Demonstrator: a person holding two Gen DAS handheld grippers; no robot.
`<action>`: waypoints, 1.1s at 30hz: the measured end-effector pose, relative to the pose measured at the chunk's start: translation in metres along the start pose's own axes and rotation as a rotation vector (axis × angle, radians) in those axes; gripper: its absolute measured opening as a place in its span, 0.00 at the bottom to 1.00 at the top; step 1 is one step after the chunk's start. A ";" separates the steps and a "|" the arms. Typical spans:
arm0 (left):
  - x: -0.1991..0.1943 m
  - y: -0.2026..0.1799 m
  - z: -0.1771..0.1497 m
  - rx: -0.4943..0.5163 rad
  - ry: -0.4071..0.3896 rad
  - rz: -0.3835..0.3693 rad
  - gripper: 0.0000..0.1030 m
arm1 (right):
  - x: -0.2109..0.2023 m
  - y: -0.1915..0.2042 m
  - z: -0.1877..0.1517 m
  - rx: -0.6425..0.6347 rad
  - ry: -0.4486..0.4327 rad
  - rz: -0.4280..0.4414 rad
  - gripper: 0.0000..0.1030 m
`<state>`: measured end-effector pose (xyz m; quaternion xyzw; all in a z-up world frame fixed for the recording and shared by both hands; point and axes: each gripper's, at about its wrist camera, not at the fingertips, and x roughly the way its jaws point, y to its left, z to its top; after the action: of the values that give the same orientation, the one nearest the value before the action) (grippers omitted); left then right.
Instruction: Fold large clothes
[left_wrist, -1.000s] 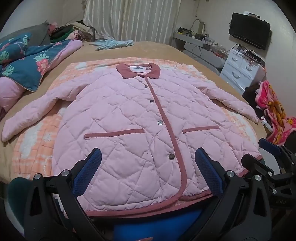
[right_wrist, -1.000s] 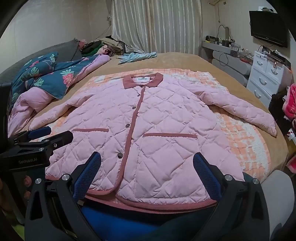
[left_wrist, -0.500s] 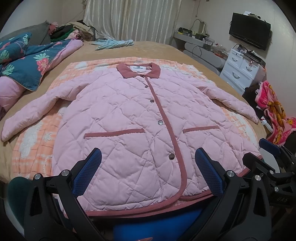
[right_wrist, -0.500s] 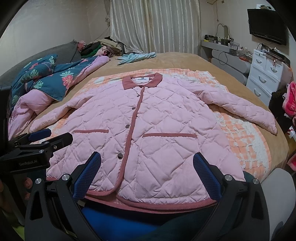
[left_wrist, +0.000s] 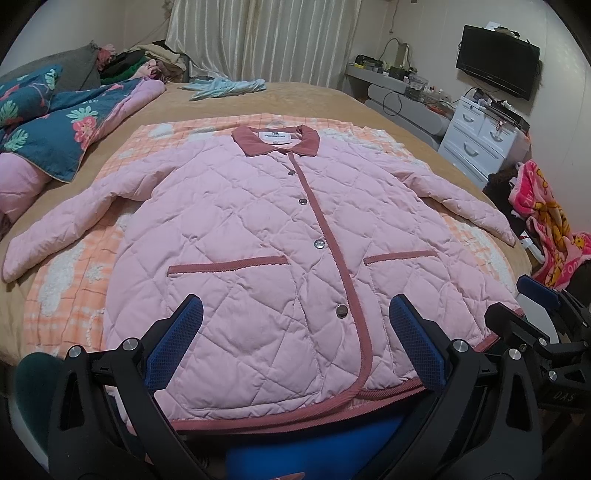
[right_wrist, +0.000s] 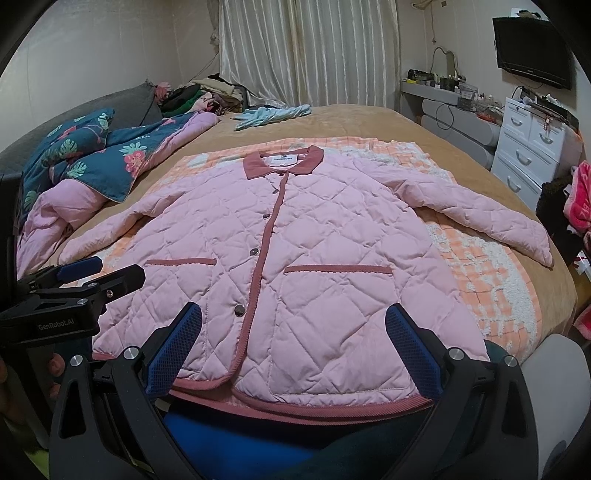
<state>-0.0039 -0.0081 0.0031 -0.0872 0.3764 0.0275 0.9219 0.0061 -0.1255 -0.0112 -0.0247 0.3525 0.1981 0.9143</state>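
A pink quilted jacket (left_wrist: 258, 229) (right_wrist: 325, 240) with a dark pink collar and trim lies face up and buttoned on the bed, both sleeves spread out to the sides. It rests on an orange and white checked blanket (left_wrist: 74, 291) (right_wrist: 491, 273). My left gripper (left_wrist: 295, 332) hangs open just short of the jacket's hem, left of its front placket. Over the hem's right half my right gripper (right_wrist: 293, 332) is open too. Neither holds anything. Each gripper shows at the edge of the other's view.
A blue floral quilt (left_wrist: 55, 129) with pink lining is heaped at the bed's left. A light blue garment (left_wrist: 225, 86) lies at the far end by the curtains. White drawers (left_wrist: 476, 140) and a pink towel (left_wrist: 546, 221) stand to the right of the tan bed (left_wrist: 332, 103).
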 end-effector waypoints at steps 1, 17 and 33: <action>0.000 0.000 0.000 -0.001 0.000 0.000 0.91 | 0.000 0.000 0.000 -0.001 0.000 0.000 0.96; 0.001 0.001 0.000 0.000 0.004 0.001 0.91 | 0.000 0.001 -0.001 0.001 0.001 0.004 0.96; 0.013 0.006 0.009 -0.005 0.023 0.015 0.91 | 0.008 -0.003 0.010 0.016 0.001 0.011 0.96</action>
<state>0.0107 -0.0009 -0.0007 -0.0870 0.3877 0.0342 0.9170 0.0193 -0.1240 -0.0097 -0.0154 0.3545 0.2004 0.9132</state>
